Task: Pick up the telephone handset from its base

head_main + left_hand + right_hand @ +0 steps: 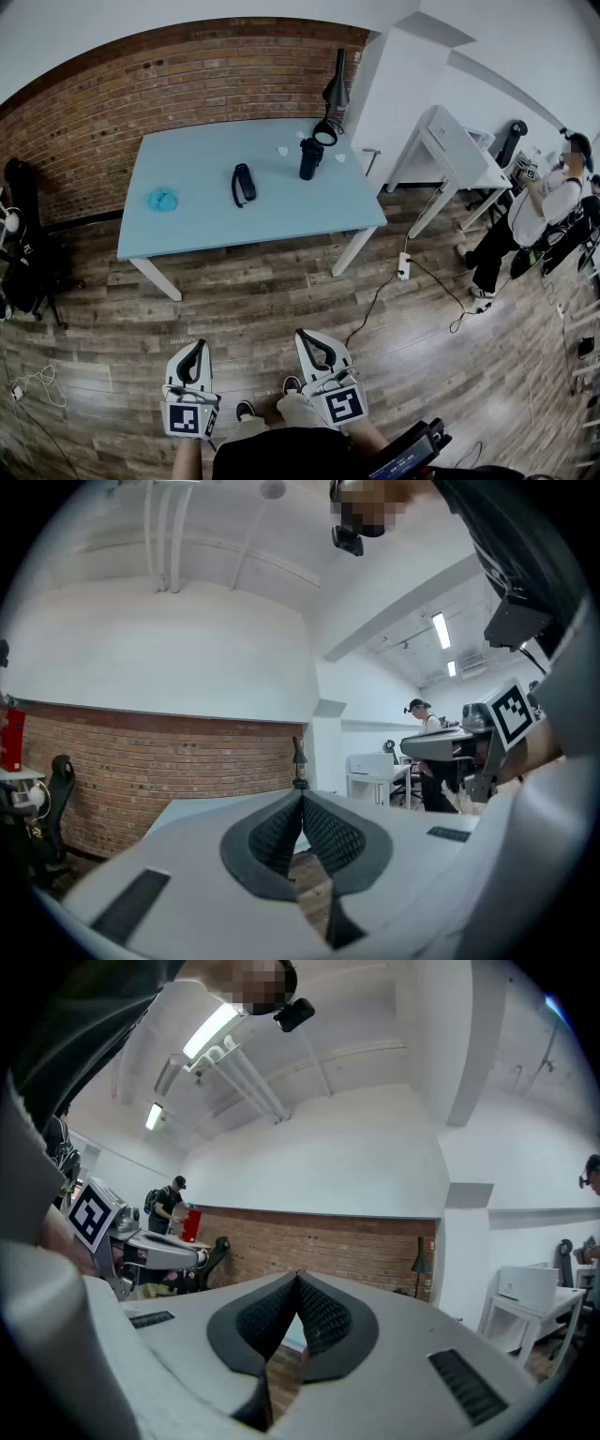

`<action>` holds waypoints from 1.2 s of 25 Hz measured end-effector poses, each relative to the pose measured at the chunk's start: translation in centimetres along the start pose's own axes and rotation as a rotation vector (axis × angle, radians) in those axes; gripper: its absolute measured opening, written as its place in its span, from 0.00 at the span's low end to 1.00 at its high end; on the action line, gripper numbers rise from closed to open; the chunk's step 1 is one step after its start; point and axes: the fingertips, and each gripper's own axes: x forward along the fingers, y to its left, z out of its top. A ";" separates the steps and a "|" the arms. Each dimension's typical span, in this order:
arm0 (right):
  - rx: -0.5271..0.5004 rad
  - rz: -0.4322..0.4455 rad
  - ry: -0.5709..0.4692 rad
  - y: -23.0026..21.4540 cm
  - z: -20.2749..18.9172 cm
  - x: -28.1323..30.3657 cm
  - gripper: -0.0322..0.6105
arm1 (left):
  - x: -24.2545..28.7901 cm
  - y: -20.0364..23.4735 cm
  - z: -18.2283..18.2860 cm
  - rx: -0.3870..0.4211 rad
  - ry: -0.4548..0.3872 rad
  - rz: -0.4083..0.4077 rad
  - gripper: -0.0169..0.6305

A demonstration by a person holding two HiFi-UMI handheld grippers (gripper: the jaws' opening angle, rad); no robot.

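Black phone (244, 184) lies upper centre on the table (281, 220). We hold the left gripper (196, 348) and right gripper (307, 338) pressed together, empty.

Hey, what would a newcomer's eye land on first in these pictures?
The pale blue table against the red brick wall stands out first, with the black telephone handset lying near its middle and a black lamp at its far edge. Nearest the camera, the left gripper and right gripper hang over the wood floor, jaws together and empty, short of the table.
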 end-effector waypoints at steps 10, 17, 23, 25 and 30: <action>0.068 0.021 0.003 -3.5 -1.7 0.8 0.06 | 3.4 -1.6 0.5 0.013 0.002 0.013 0.07; 0.075 0.044 0.008 -6.9 -2.9 1.1 0.06 | 5.9 -3.4 1.0 0.010 0.003 0.058 0.07; 0.070 0.043 0.022 -9.2 -3.8 1.9 0.06 | 7.8 -4.0 1.0 -0.008 0.000 0.073 0.07; 0.077 0.035 0.030 -9.5 -4.0 2.4 0.06 | 8.4 -3.7 0.7 -0.009 0.004 0.070 0.07; 0.054 0.014 0.062 -9.7 -4.4 4.9 0.06 | 10.4 -2.1 -0.5 -0.028 0.012 0.038 0.07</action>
